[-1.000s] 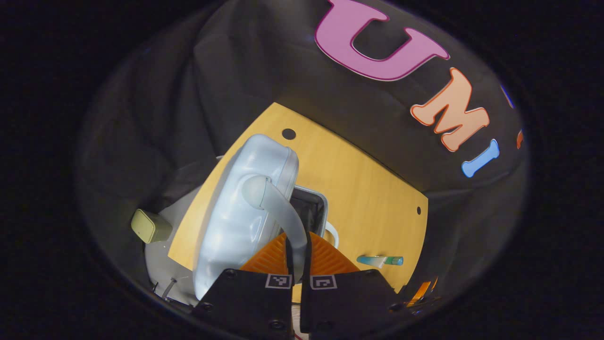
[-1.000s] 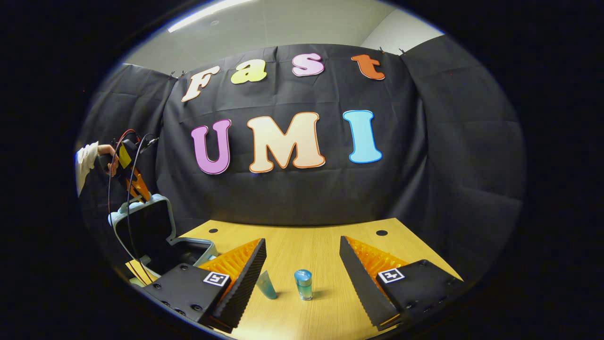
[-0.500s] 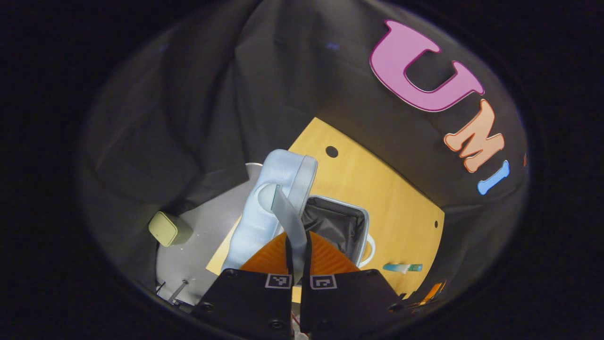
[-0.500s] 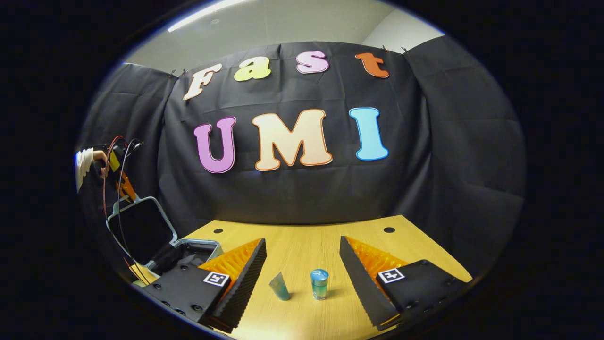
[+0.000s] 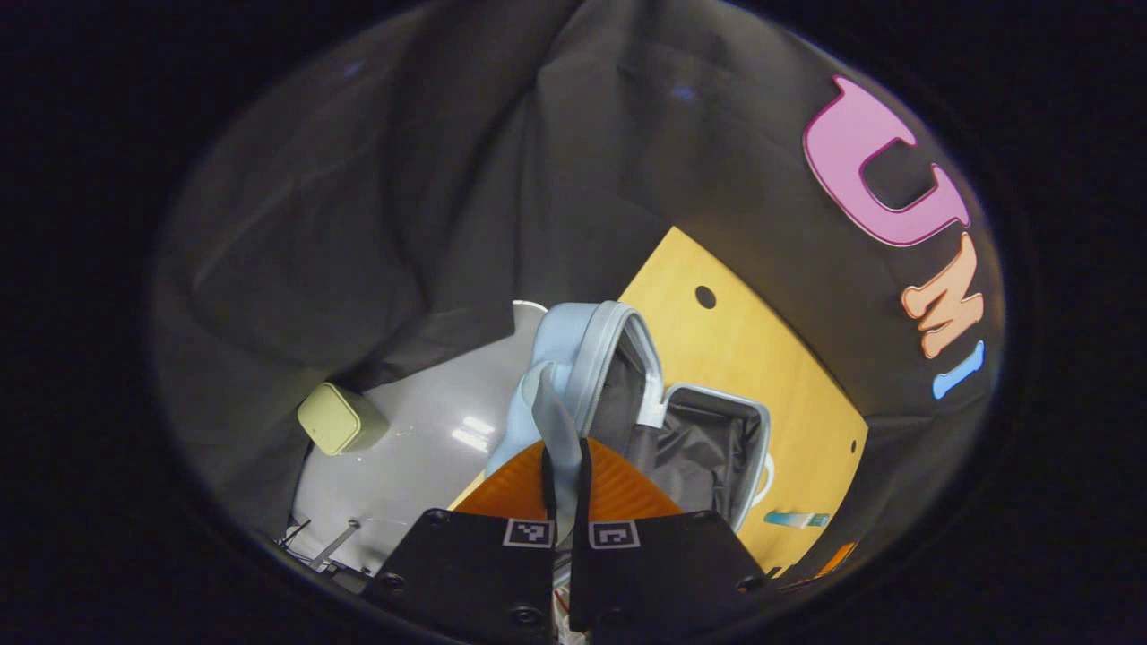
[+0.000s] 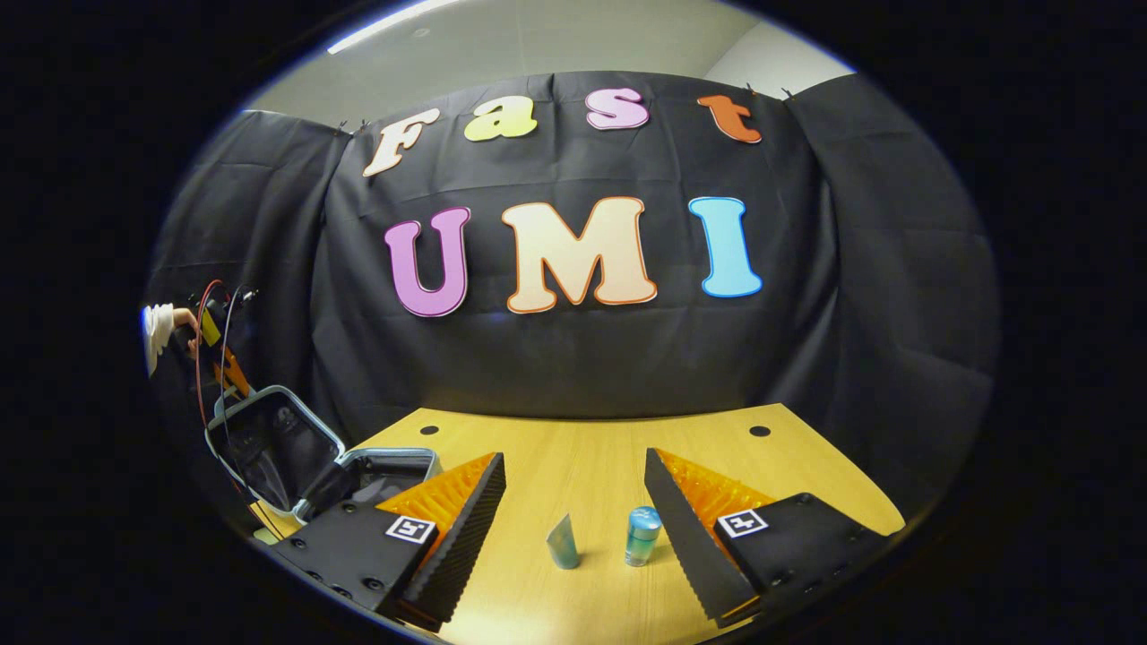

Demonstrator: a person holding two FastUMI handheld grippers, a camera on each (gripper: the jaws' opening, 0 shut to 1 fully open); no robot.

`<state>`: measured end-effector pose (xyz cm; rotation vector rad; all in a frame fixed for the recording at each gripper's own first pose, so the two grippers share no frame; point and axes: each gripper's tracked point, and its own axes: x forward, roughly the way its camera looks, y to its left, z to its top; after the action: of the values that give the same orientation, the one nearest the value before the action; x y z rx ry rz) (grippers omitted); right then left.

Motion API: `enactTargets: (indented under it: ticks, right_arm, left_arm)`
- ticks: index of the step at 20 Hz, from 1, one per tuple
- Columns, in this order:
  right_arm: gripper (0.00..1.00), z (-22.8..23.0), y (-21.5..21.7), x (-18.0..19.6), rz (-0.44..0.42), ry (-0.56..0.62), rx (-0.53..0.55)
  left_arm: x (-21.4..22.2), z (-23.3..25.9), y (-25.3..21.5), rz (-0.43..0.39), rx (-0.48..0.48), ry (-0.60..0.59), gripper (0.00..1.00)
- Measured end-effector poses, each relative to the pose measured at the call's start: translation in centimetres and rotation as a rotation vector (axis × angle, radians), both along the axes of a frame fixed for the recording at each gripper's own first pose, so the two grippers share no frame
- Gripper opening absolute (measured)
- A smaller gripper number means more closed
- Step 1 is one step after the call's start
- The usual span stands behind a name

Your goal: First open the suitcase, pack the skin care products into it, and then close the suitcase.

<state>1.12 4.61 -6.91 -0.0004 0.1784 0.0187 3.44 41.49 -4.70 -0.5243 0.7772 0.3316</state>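
A pale blue suitcase (image 5: 573, 358) stands open at the table's edge, its dark lining showing in lid and base (image 5: 708, 448). My left gripper (image 5: 563, 457) is shut on the lid's pale blue handle strap (image 5: 548, 417), holding the lid tilted back. In the right gripper view the lid (image 6: 269, 439) leans outward at far left, with the left gripper (image 6: 219, 358) and a hand above it. My right gripper (image 6: 573, 457) is open low over the table. A small teal tube (image 6: 563, 542) and a blue bottle (image 6: 642, 536) stand ahead between its fingers. The tube (image 5: 796, 519) also appears beyond the suitcase.
The wooden table (image 6: 582, 448) has round holes near its back corners and runs up to the black cloth wall. Beside the table, a pale green box (image 5: 332, 418) sits on the grey floor (image 5: 430, 448). Red and black cables (image 6: 211, 322) hang by the left gripper.
The left gripper has swung the lid further back, exposing the dark lining. The right gripper's view has shifted, so tube and bottle sit further right and closer.
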Motion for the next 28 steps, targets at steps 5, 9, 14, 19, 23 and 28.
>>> enactTargets:
  ticks: [5, 9, 14, 19, 23, 28]
  right_arm:
    - [0.98, 0.2, 0.8, 0.3, 0.018, -0.003, -0.015]
    - [0.96, 0.4, 0.1, 0.0, 0.010, -0.012, -0.024]
    - [0.98, 0.2, -0.6, -0.8, 0.000, -0.010, -0.016]
    - [0.98, 0.0, -1.3, -1.5, 0.005, -0.007, -0.023]
    - [0.96, -0.2, -2.4, -1.8, 0.006, -0.003, -0.018]
    - [0.98, -1.3, -4.7, -2.0, 0.004, 0.021, -0.030]
  left_arm:
    - [-1.6, -4.1, 1.3, 0.019, -0.021, 0.019, 0.00]
    - [-2.8, -8.7, 1.0, 0.030, -0.070, 0.064, 0.00]
    - [-4.8, -12.9, 1.0, 0.072, -0.120, 0.102, 0.00]
    - [-5.9, -11.4, -0.5, 0.084, -0.142, 0.021, 0.52]
    - [-6.5, -8.3, -2.3, 0.047, -0.002, -0.047, 0.97]
    - [-4.6, -1.5, -7.9, -0.164, 0.377, -0.194, 0.96]
